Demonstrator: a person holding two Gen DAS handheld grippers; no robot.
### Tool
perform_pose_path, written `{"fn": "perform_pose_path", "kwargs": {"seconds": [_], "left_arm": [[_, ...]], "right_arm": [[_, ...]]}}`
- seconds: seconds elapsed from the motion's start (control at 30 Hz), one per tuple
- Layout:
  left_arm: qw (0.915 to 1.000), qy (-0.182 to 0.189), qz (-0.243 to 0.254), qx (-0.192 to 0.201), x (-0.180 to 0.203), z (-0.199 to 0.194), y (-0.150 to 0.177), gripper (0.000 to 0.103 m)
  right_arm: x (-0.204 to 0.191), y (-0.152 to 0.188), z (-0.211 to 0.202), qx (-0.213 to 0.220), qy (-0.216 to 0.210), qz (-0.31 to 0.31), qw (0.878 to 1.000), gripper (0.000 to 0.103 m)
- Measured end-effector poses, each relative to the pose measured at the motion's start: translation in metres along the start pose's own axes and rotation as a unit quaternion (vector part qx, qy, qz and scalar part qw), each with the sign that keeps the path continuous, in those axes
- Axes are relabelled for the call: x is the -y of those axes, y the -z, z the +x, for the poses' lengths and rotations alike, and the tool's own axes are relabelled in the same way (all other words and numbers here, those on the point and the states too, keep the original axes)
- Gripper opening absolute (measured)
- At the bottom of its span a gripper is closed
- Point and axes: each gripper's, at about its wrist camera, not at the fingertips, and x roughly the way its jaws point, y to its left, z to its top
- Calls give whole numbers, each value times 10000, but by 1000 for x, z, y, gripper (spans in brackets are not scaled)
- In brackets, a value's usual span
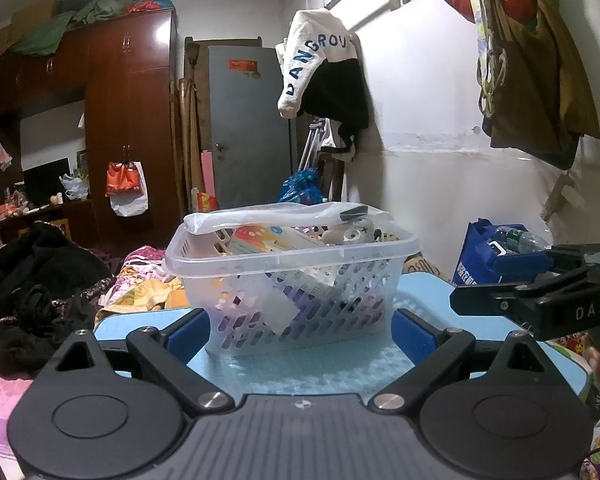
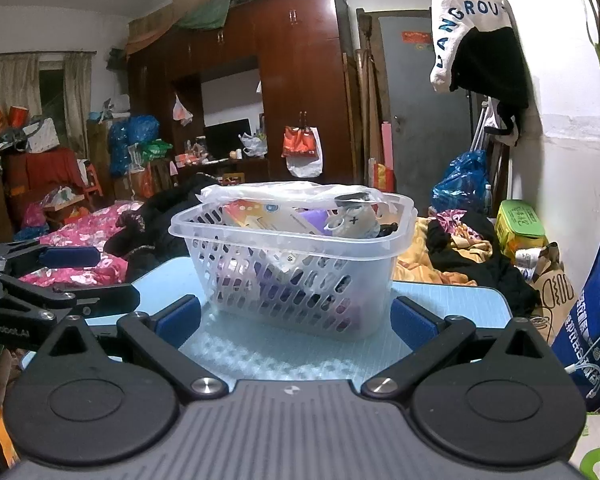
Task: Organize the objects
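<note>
Nearest us, the left tool point(image 1: 300, 334) and the right tool point(image 2: 296, 320) both stand spread wide with nothing between their blue pads, hovering low over the light-blue surface point(image 1: 320, 372). Just beyond, in the middle of that surface, sits the clear perforated basket point(image 1: 292, 272), already holding a card box point(image 1: 268, 240), a small grey figure point(image 2: 352, 216) and a plastic bag point(image 1: 260, 216) draped over its rim. We judge we should approach level, grip one item by its firmest edge, and lift straight up so the light basket does not tip. Behind lie the cluttered bed point(image 2: 84, 232) and wardrobe point(image 2: 300, 80).
</note>
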Motion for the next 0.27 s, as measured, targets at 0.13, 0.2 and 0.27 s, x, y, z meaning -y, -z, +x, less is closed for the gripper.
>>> {"fn": "perform_pose_path", "kwargs": {"seconds": [0.13, 0.2, 0.27], "left_arm": [[10000, 3, -67, -2, -1, 1, 0, 99], [10000, 13, -80, -4, -2, 2, 1, 99], [10000, -10, -49, 24, -1, 1, 1, 99]], "right_arm": [[-1, 0, 0, -10, 1, 0, 10000, 103], [-1, 0, 0, -14, 1, 6, 10000, 103], [-1, 0, 0, -13, -2, 0, 10000, 103]]}}
